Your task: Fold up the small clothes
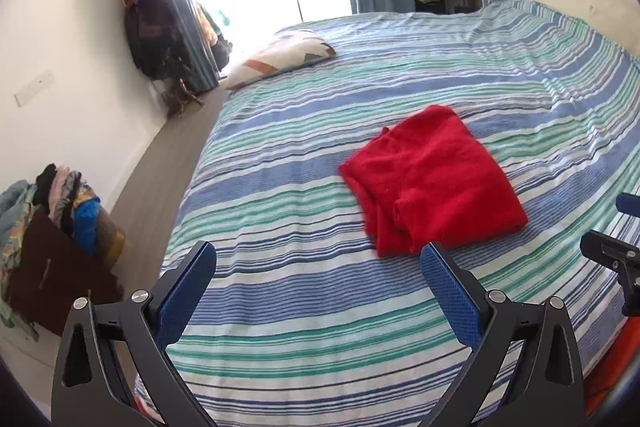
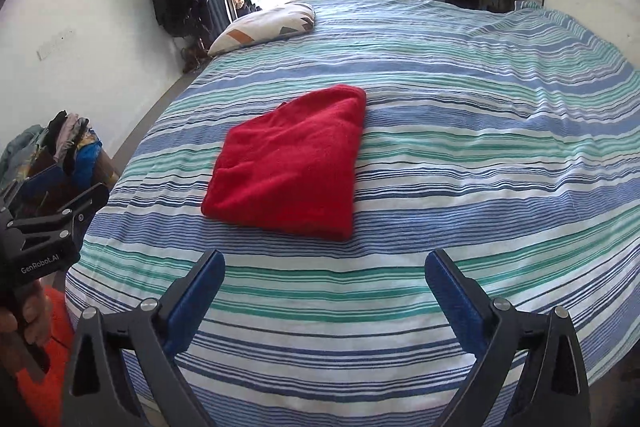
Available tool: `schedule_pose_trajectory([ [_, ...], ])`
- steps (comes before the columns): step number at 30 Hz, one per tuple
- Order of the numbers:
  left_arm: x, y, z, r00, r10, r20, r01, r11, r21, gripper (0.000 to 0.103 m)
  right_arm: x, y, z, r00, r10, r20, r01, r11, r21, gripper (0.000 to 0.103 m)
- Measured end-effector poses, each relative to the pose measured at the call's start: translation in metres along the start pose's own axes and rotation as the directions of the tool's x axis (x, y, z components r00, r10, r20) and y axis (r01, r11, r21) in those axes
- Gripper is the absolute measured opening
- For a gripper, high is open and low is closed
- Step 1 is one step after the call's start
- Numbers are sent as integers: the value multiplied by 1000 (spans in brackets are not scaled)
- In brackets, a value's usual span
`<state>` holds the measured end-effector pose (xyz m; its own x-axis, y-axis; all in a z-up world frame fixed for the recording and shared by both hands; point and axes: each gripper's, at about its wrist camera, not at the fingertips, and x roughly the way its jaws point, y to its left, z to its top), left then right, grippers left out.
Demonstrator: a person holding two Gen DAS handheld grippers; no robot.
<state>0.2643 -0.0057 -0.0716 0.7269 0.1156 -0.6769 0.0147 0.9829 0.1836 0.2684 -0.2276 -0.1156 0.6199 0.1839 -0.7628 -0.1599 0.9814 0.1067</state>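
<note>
By the wall at the left, a heap of clothes (image 1: 60,211) spills from a box on the floor, and a pillow (image 1: 280,57) lies at the bed's (image 1: 320,307) far left corner. The left claw (image 1: 318,265) hangs over the near edge, jaws wide apart and empty. The folded red cloth (image 1: 434,179) lies mid-bed, clear of both claws; the right claw (image 2: 324,273) is likewise spread and empty.

The frame edge at nine o'clock is cutting off my clothes pile (image 1: 60,211); my right gripper (image 1: 624,247) is poking in only partly at three o'clock.
</note>
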Motion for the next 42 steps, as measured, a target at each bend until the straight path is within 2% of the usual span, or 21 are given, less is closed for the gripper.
schedule_pose_trajectory([
  [3, -17, 1, -4, 1000, 5, -6, -5, 1000, 2, 102, -19, 12, -1, 1000, -1, 9, 1, 1000, 3, 102],
  [7, -36, 2, -13, 996, 77, -42, -77, 997, 4, 102, -42, 21, -5, 1000, -1, 9, 1, 1000, 22, 102],
  [9, -42, 4, -17, 993, 43, -111, -42, 999, 5, 102, -54, 27, -11, 1000, -5, 7, 5, 1000, 9, 103],
  [12, -56, 8, -27, 986, 2, -167, -2, 1000, 2, 102, -70, 35, -20, 1000, -15, -12, 15, 1000, -10, 103],
  [14, -71, 10, -33, 987, 5, -159, -6, 1000, -2, 102, -83, 39, -27, 1000, 13, -18, -13, 1000, -8, 102],
  [20, -104, 8, -49, 989, -13, -146, 15, 1000, 7, 102, -108, 58, -46, 998, 9, -59, -11, 999, -36, 102],
  [24, -109, 4, -57, 987, -31, -156, 32, 999, 9, 102, -114, 69, -53, 997, 0, -78, -5, 997, -71, 102],
  [33, -115, 8, -61, 985, -56, -165, 52, 998, -24, 102, -128, 80, -49, 997, -46, -55, 41, 995, -92, 102],
  [42, -125, 26, -58, 990, -13, -138, 3, 997, -79, 102, -134, 96, -45, 997, -74, -38, 69, 991, -116, 102],
])
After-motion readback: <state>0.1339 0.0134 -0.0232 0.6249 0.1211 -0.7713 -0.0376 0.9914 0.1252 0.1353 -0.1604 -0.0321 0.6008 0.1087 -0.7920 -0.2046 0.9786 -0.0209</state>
